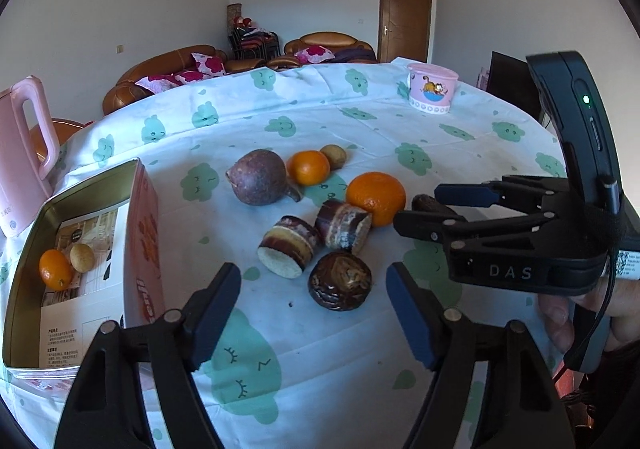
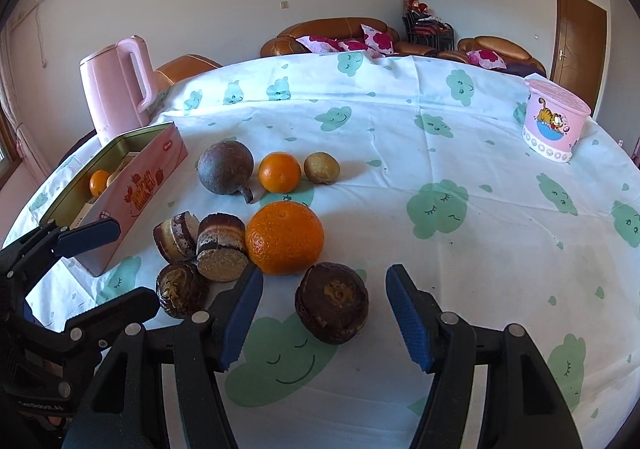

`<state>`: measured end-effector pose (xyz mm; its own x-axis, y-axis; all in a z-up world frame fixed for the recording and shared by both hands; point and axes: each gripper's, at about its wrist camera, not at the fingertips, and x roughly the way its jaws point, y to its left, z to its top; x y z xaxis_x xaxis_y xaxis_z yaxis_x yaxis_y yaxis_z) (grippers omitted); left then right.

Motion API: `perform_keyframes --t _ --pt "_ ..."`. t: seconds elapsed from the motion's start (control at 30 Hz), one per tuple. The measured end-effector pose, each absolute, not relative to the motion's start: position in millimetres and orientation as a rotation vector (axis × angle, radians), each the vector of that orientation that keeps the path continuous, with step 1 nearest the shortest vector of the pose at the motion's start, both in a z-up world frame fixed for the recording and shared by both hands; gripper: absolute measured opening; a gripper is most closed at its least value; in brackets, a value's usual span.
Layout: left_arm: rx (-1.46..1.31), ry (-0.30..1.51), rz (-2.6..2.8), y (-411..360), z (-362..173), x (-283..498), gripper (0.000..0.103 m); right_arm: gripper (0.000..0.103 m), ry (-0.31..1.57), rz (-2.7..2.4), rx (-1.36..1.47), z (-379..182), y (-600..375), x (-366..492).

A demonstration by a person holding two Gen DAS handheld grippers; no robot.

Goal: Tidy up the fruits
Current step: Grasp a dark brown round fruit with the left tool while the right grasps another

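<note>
Fruits lie on the clouded tablecloth: a big orange (image 2: 284,238), a small orange (image 2: 279,172), a tan round fruit (image 2: 321,168), a purple passion fruit (image 2: 226,168), two cut cane pieces (image 2: 221,246) and two dark water chestnuts (image 2: 332,302) (image 2: 181,289). A pink tin box (image 1: 76,249) at the left holds a small orange (image 1: 55,268) and a tan fruit (image 1: 82,257). My left gripper (image 1: 314,309) is open, with a chestnut (image 1: 340,281) just ahead between its fingers. My right gripper (image 2: 324,315) is open around the other chestnut.
A pink kettle (image 2: 116,85) stands behind the box at the far left. A pink cartoon tub (image 2: 554,127) stands at the far right. Sofas with floral cushions and a brown door lie beyond the round table's far edge.
</note>
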<state>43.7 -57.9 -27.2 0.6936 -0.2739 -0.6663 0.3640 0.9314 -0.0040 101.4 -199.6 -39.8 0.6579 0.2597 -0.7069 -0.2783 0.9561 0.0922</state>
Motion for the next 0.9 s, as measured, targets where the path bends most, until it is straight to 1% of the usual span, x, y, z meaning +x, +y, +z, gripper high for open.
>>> perform_keyframes --t 0.03,0.13,0.2,0.23,0.27,0.3,0.37,0.4,0.5,0.9 --pt "0.142 0.733 -0.371 -60 -29 44 0.074 0.057 0.804 0.310 -0.027 -41 -199 102" --pt "0.153 0.771 -0.406 -66 -32 48 0.073 0.046 0.829 0.322 -0.027 -44 -197 105" --pt "0.141 0.809 -0.434 -67 -36 53 0.061 0.043 0.846 0.339 -0.012 -46 -199 107" --pt "0.132 0.828 -0.444 -67 -38 55 0.058 0.043 0.845 0.342 -0.003 -46 -200 107" --pt "0.124 0.843 -0.451 -66 -39 57 0.051 0.042 0.844 0.343 0.002 -46 -201 107" --pt "0.119 0.853 -0.457 -68 -41 57 0.046 0.042 0.845 0.343 0.004 -46 -201 107" --pt "0.117 0.860 -0.457 -69 -42 58 0.046 0.042 0.845 0.344 0.005 -46 -201 107" --pt "0.114 0.858 -0.454 -69 -42 58 0.041 0.042 0.844 0.345 0.004 -46 -201 107" --pt "0.107 0.849 -0.452 -68 -42 57 0.039 0.039 0.844 0.353 0.007 -45 -201 106" --pt "0.050 0.733 -0.400 -50 -30 48 0.039 0.039 0.796 0.387 0.059 -40 -207 102"
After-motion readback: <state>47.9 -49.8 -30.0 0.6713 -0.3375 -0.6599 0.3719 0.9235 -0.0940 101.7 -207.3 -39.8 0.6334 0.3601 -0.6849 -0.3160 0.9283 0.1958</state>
